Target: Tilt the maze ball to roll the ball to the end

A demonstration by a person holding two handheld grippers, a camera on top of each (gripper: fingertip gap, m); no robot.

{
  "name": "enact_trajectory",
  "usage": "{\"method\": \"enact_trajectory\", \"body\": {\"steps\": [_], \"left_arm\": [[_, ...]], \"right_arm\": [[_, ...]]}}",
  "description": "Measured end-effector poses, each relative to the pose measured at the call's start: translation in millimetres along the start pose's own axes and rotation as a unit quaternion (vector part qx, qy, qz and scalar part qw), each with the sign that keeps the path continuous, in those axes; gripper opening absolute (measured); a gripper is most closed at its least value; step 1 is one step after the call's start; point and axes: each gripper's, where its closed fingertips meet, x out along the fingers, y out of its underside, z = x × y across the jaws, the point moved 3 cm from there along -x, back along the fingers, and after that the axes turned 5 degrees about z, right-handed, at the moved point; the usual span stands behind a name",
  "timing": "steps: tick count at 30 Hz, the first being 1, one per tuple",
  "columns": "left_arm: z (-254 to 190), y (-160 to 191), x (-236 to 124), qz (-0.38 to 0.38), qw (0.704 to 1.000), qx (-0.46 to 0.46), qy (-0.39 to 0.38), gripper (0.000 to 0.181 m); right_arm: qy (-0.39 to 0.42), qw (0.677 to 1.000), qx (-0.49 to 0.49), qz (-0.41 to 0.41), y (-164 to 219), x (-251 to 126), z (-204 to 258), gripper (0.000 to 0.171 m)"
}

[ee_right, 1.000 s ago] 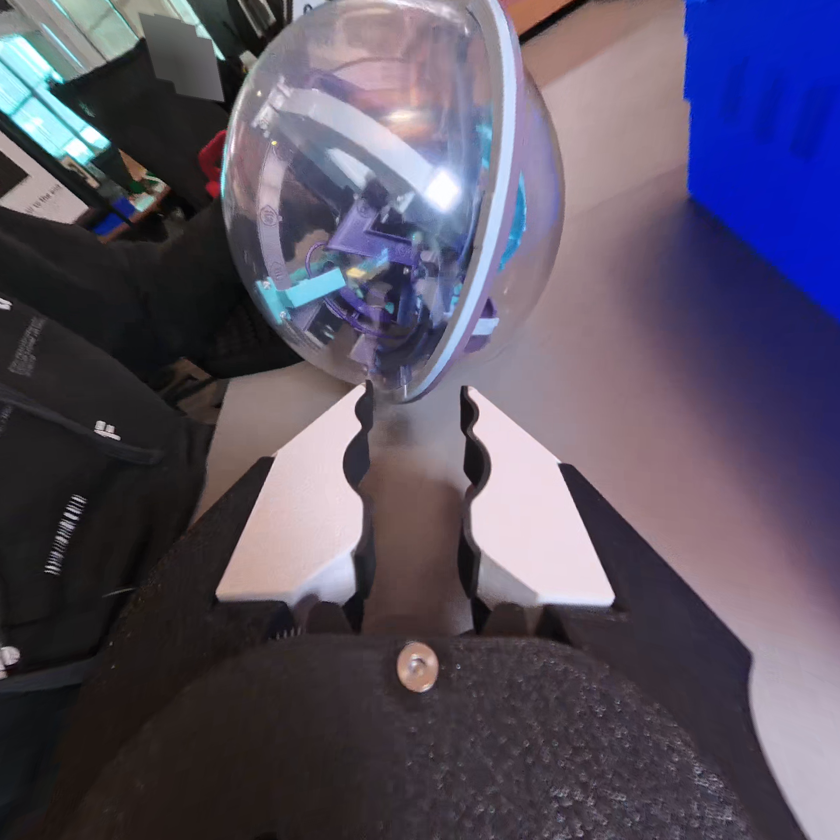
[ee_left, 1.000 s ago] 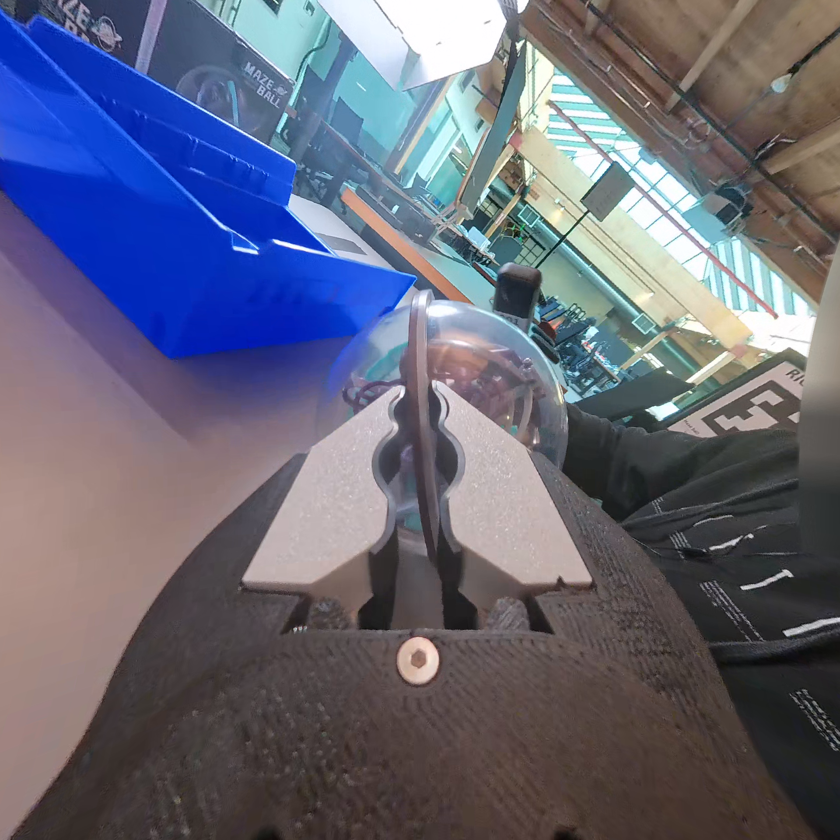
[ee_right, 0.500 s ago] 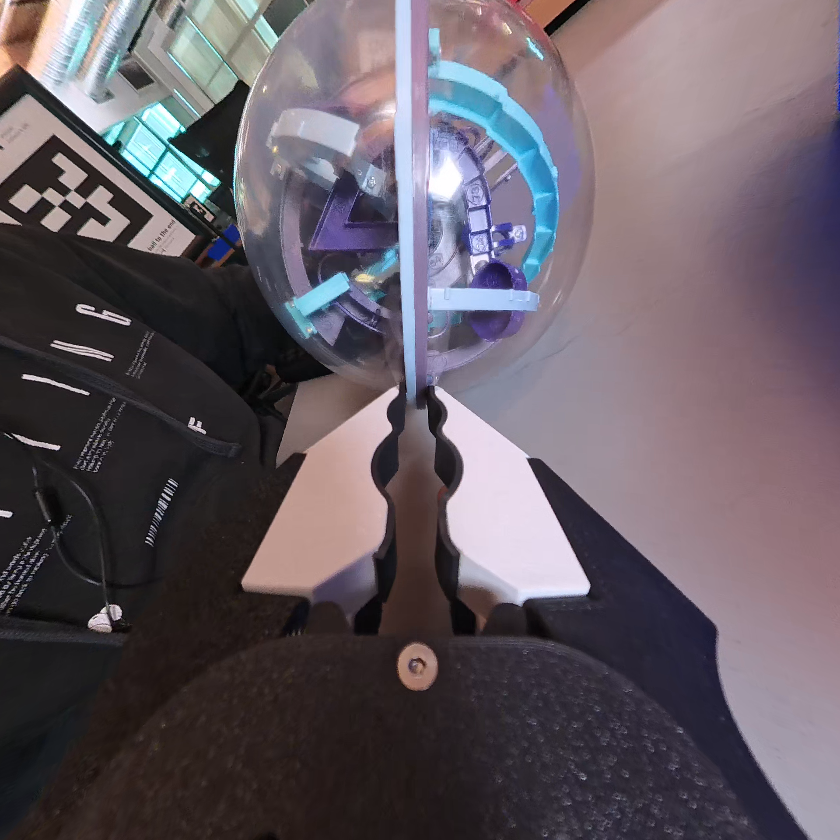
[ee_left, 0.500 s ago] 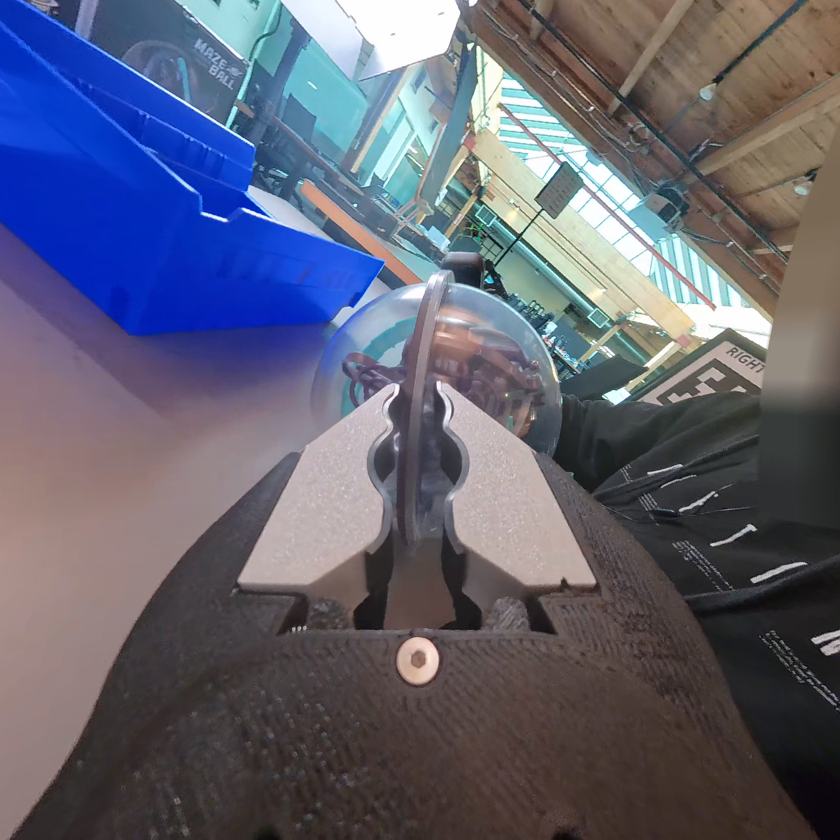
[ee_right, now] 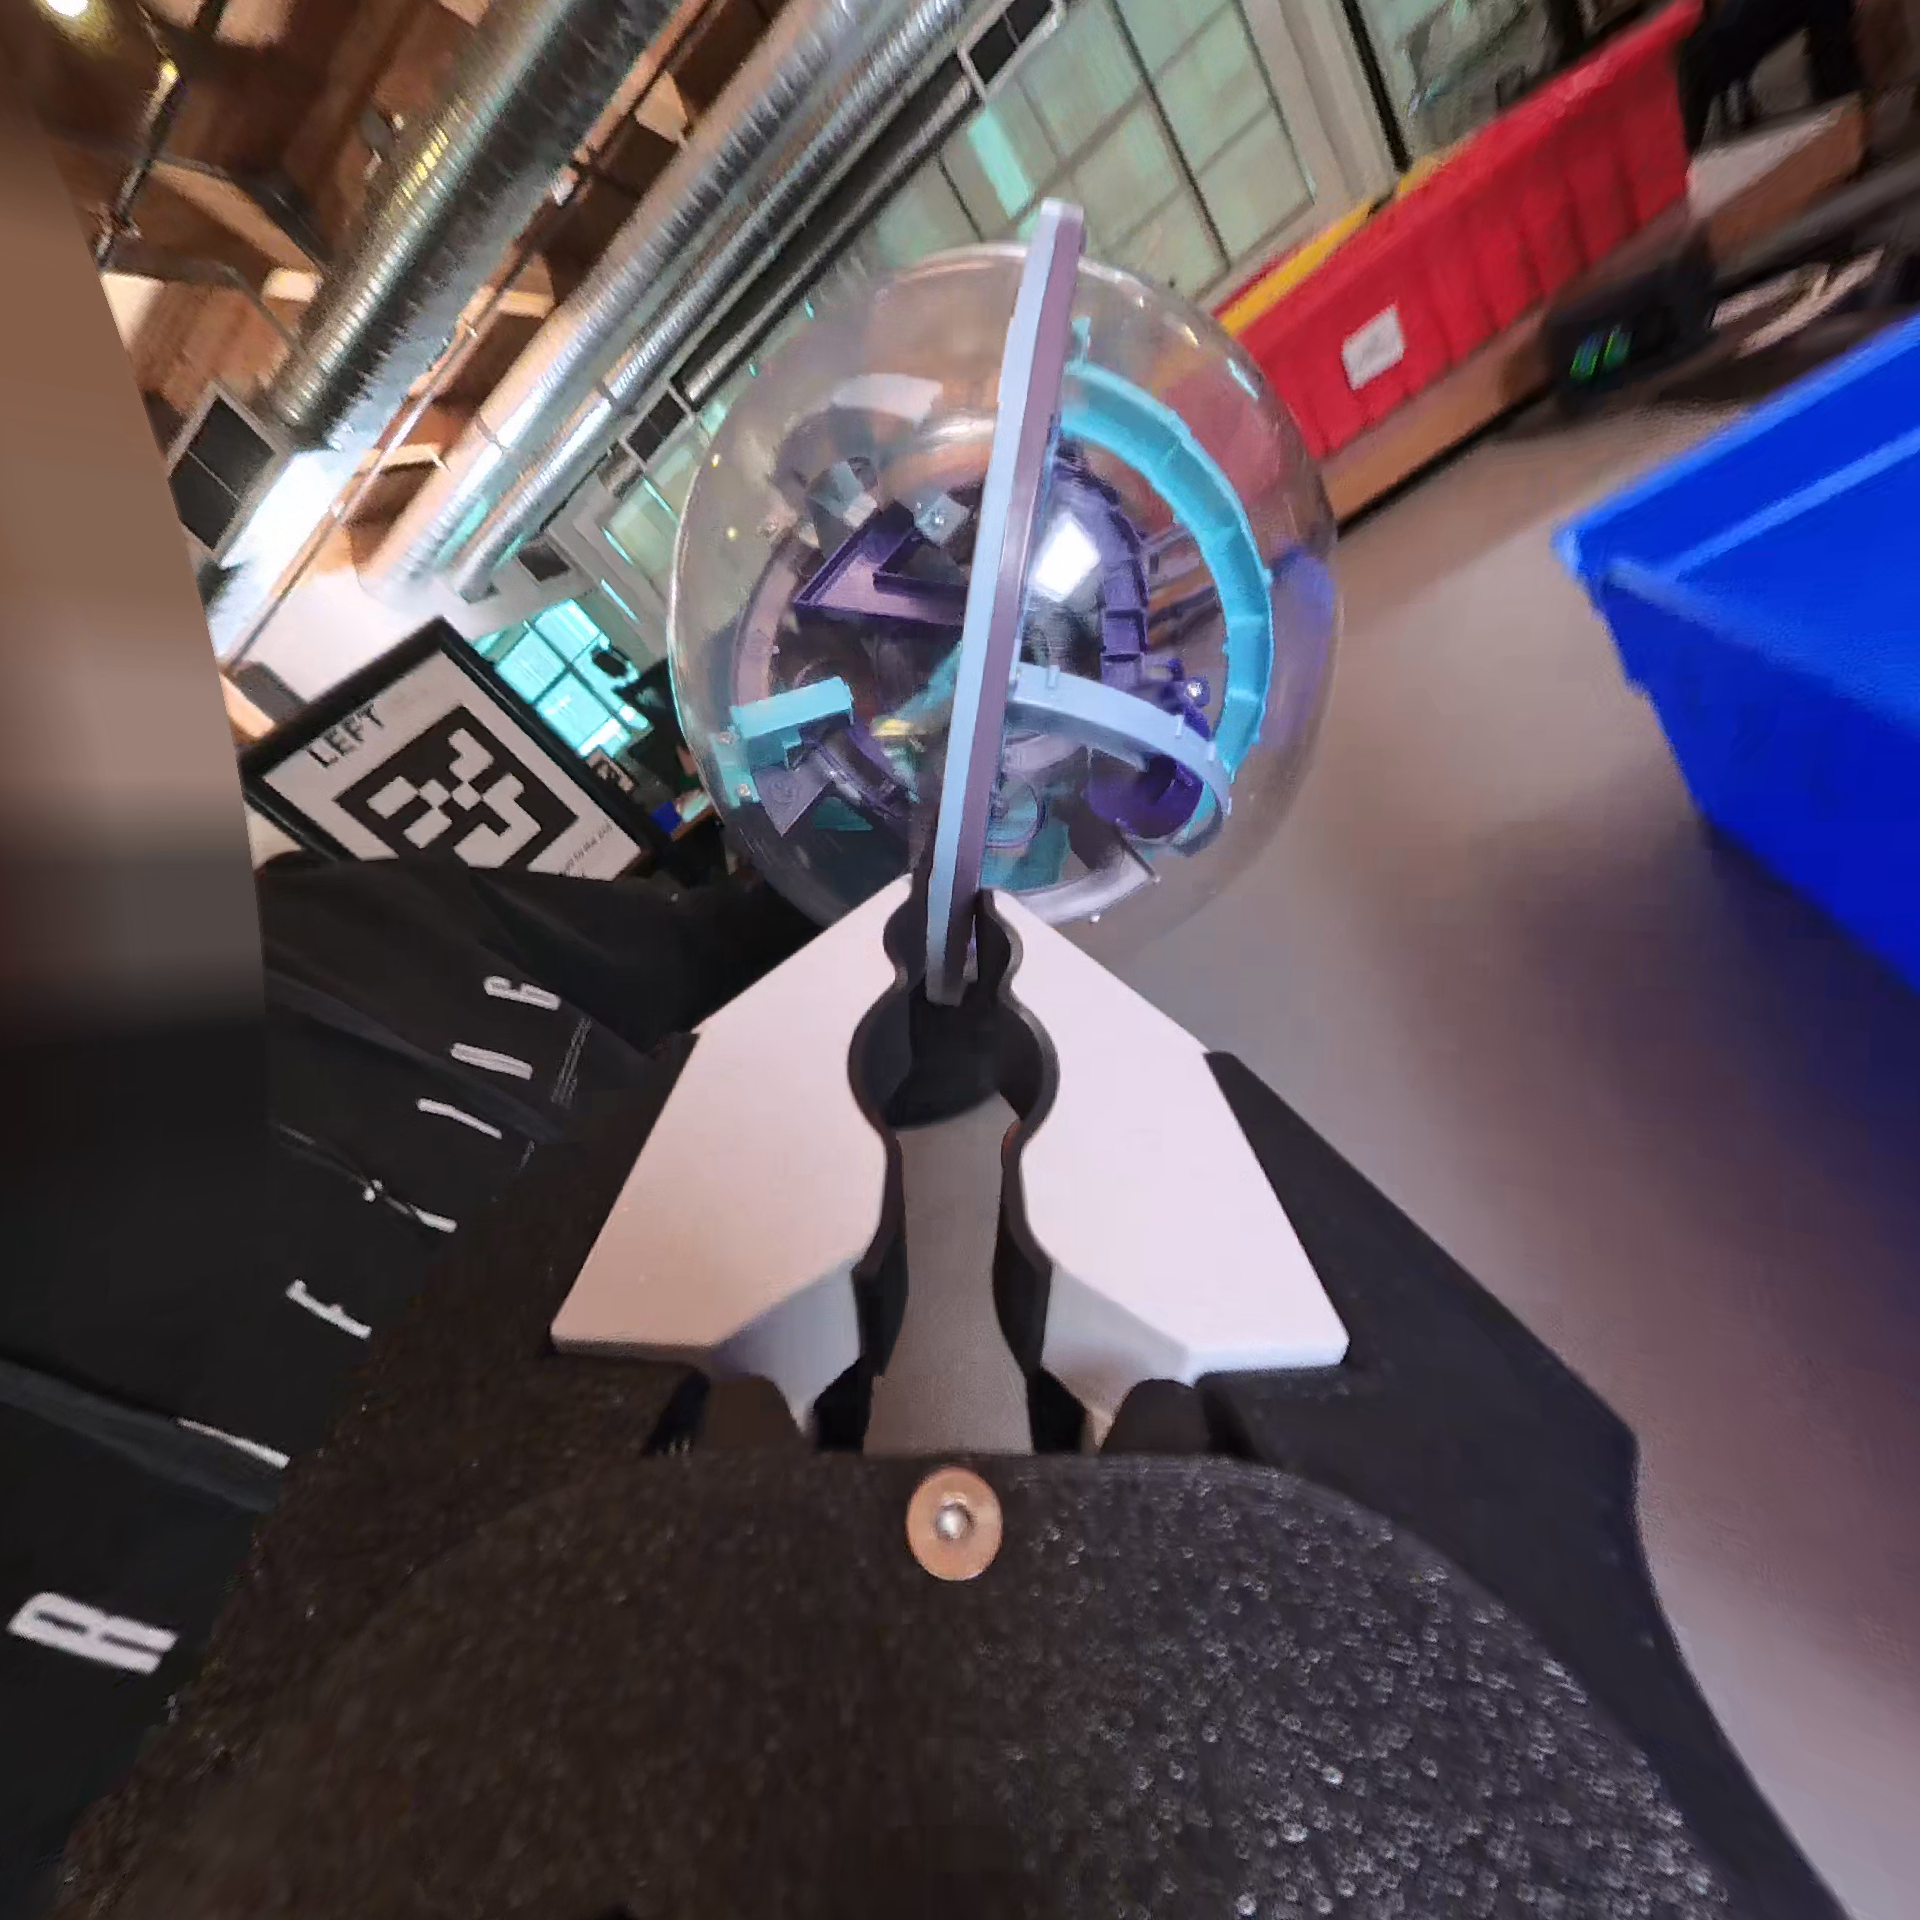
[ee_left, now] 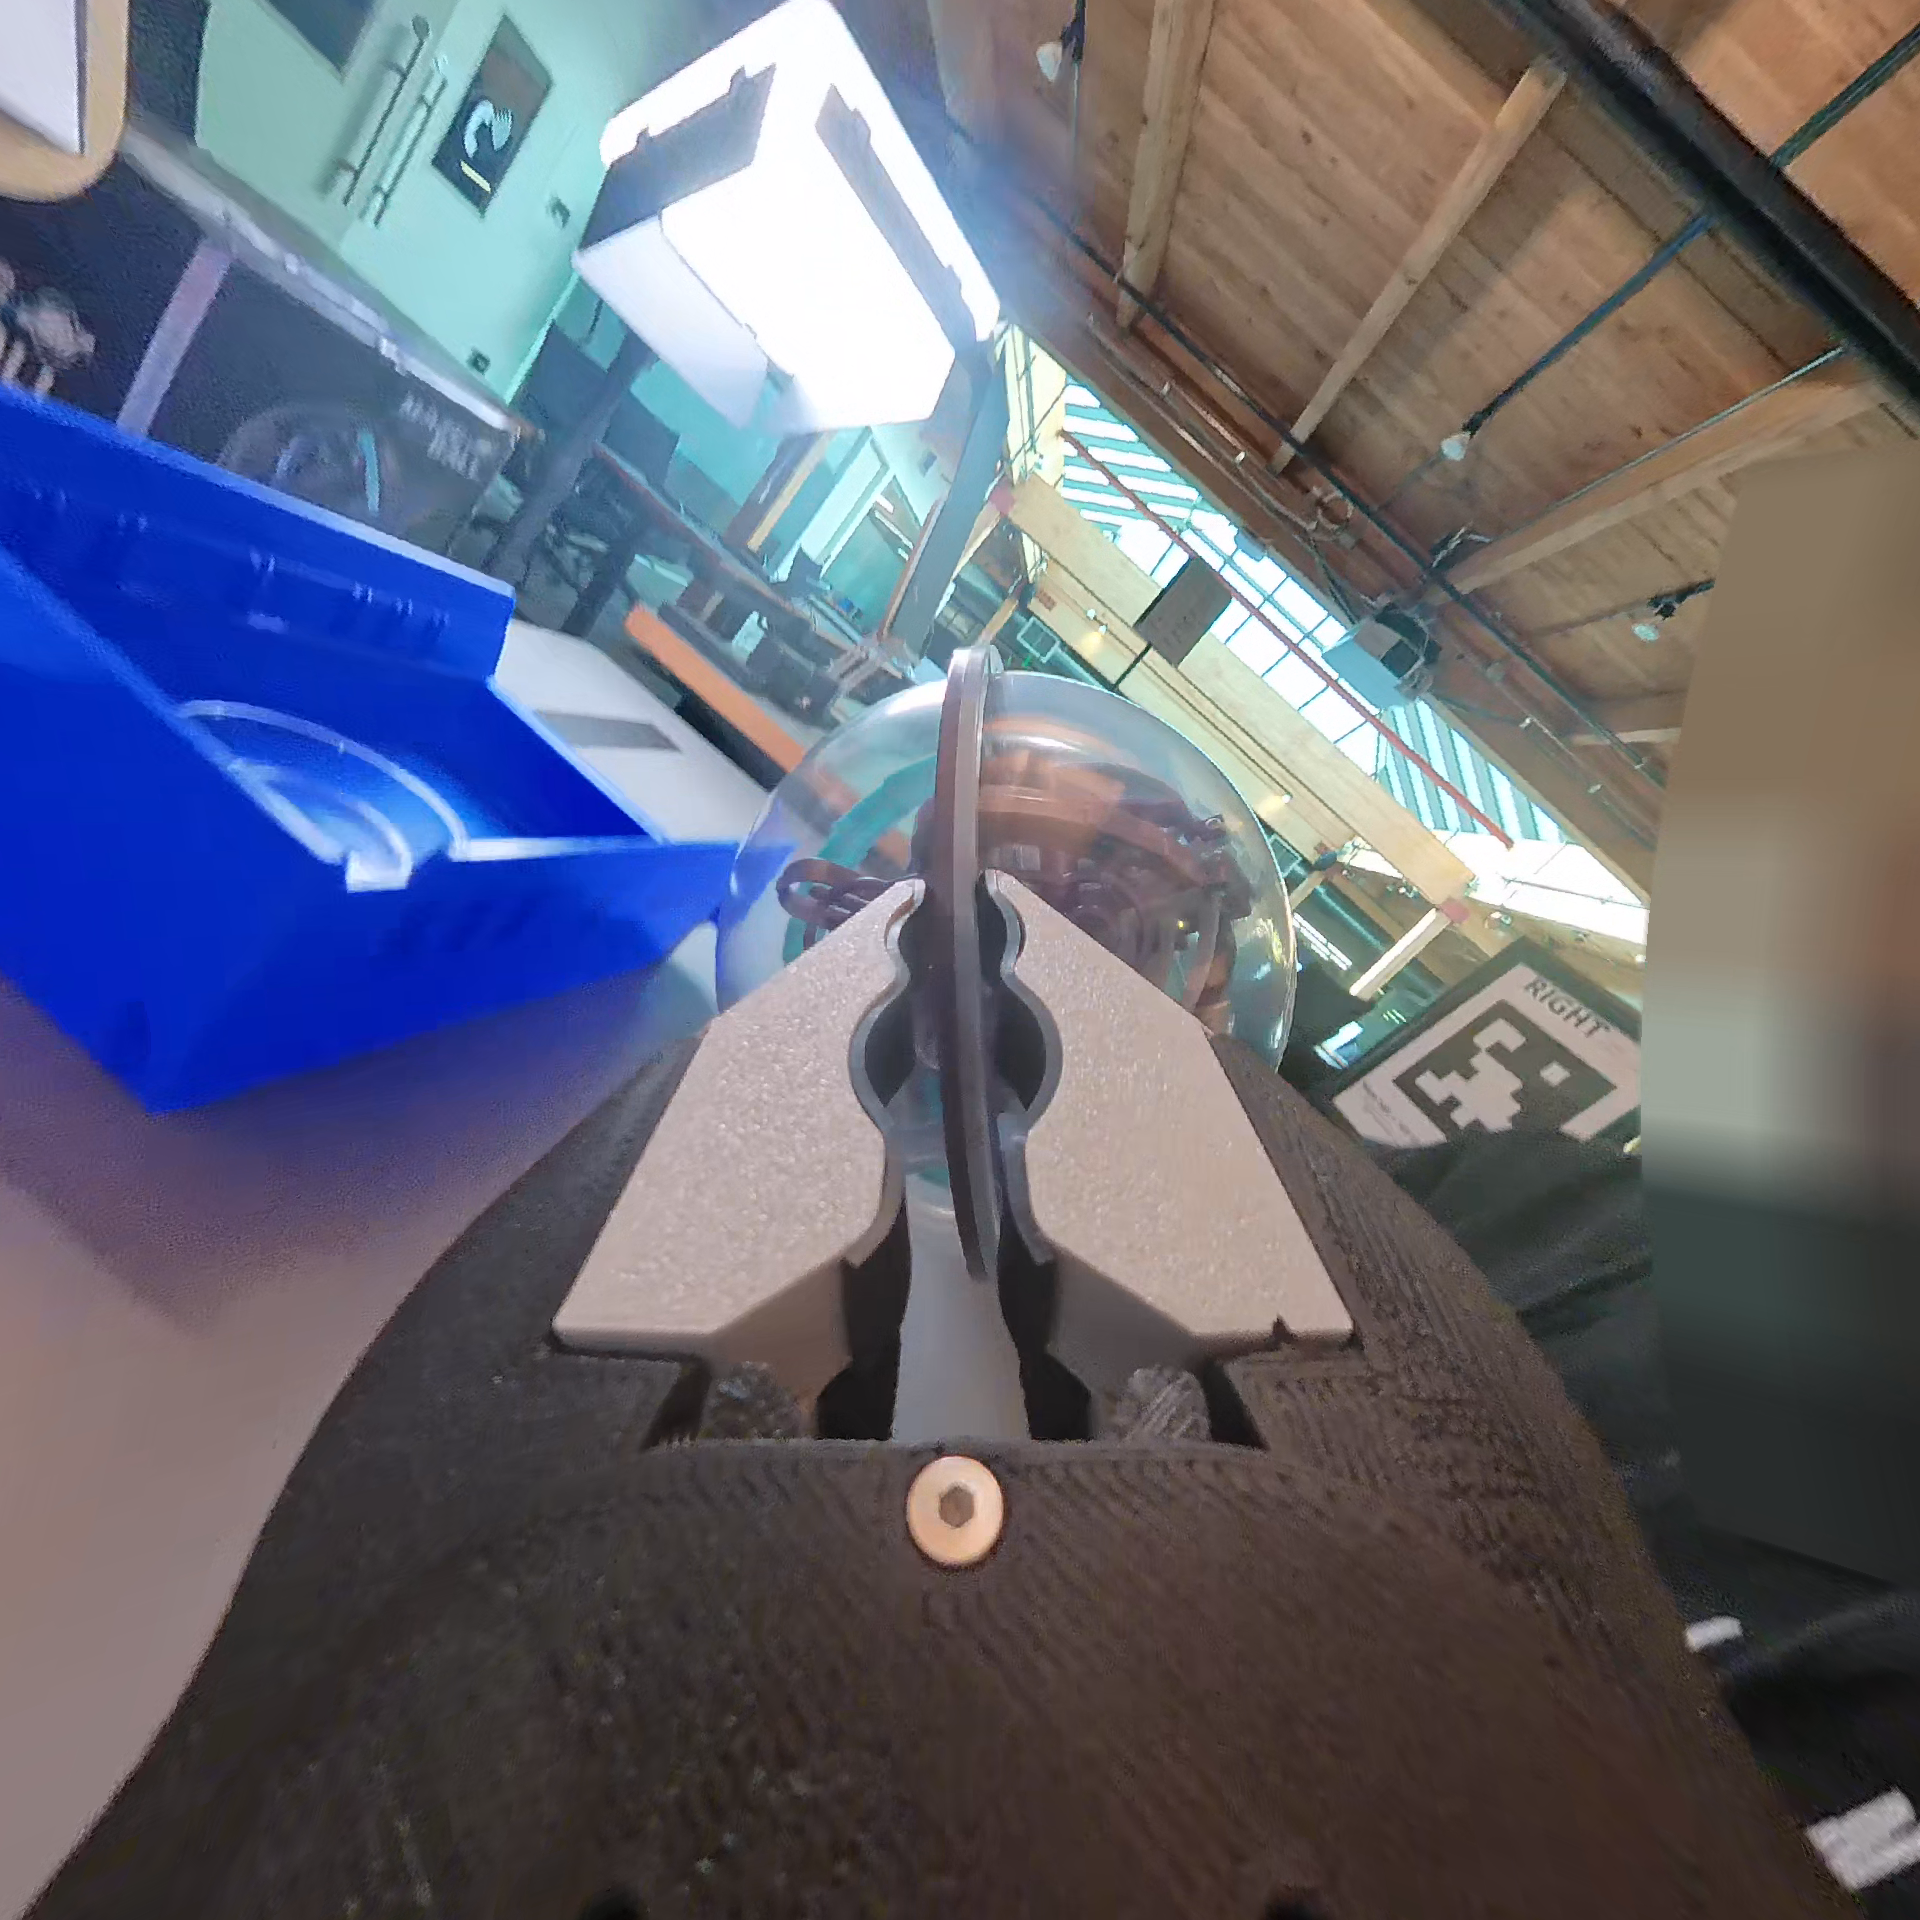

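The maze ball (ee_right: 1122, 582) is a clear sphere with teal, purple and grey tracks inside and a flat grey rim around its middle. It is held up off the table between both grippers. My right gripper (ee_right: 951, 935) is shut on the lower edge of the rim. My left gripper (ee_left: 961, 914) is shut on the rim from the opposite side, where the maze ball (ee_left: 1122, 831) looks darker against the light. The small rolling ball inside is not made out.
A blue bin (ee_left: 208, 831) stands on the grey table (ee_left: 156, 1299) to the left and shows at the right in the right wrist view (ee_right: 1787, 686). A clear dome piece (ee_left: 322, 800) lies in it. A person in black clothing (ee_right: 208, 1195) stands close behind the ball.
My right gripper has closed on the rim after standing open a second ago. Both grippers have lifted and tilted the ball, so more ceiling and background shows.
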Motion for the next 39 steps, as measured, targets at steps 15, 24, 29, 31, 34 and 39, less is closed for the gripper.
{"method": "enact_trajectory", "body": {"steps": [15,24,29,31,34,39], "left_arm": [[-85,-94,86,-0.066,0.993,0.069,0.064,0.007],[-54,-28,90,-0.013,0.999,0.013,0.039,0.006],[-27,34,66,0.019,0.998,-0.063,0.004,0.006],[-19,63,55,0.032,0.993,-0.11,-0.004,0.006],[-15,106,46,0.057,0.983,-0.173,-0.006,0.006],[-23,158,44,0.111,0.966,-0.235,-0.013,0.006]], "right_arm": [[0.031,0.976,-0.128,-0.175,-144,-85,84,0.006],[0.064,0.984,-0.096,-0.135,-125,-103,54,0.006],[0.057,0.996,-0.028,-0.056,-88,-86,15,0.006],[0.051,0.998,0.012,-0.032,-65,-78,0,0.006],[0.04,0.997,0.071,-0.016,-33,-69,-19,0.006],[0.035,0.992,0.123,0.008,0,-59,-41,0.006]]}}
